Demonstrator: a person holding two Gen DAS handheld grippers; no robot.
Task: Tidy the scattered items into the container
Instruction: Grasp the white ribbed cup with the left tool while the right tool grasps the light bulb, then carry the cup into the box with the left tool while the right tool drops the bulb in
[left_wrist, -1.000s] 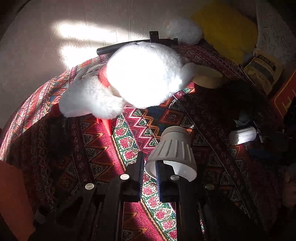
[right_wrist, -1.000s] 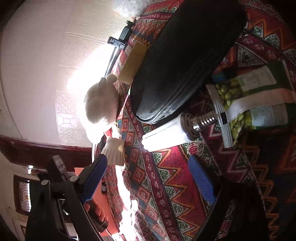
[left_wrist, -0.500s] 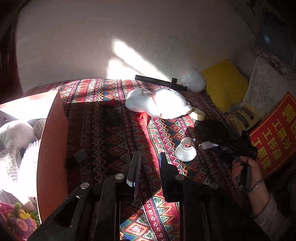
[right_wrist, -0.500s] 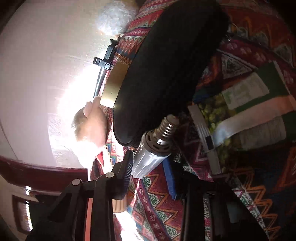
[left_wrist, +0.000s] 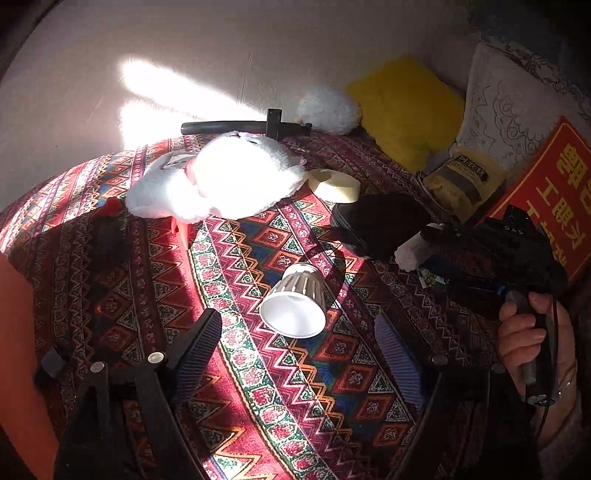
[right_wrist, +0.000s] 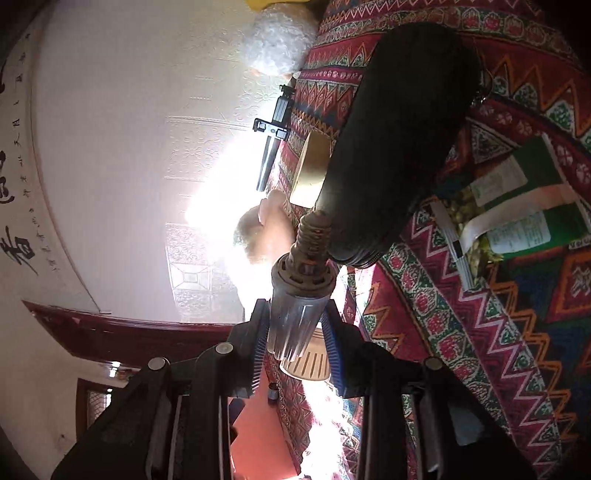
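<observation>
Since the earlier frame, left gripper (left_wrist: 295, 343) has just been opening, jaws wide before the white bulb (left_wrist: 293, 301) on the cloth; right gripper (right_wrist: 295, 345) clenches the screw-base bulb (right_wrist: 301, 295) for transfer.

Left tool (left_wrist: 295, 343) jaws just opened wide, white cup-shaped lamp (left_wrist: 294, 302) on patterned cloth (left_wrist: 280, 387) between them
</observation>
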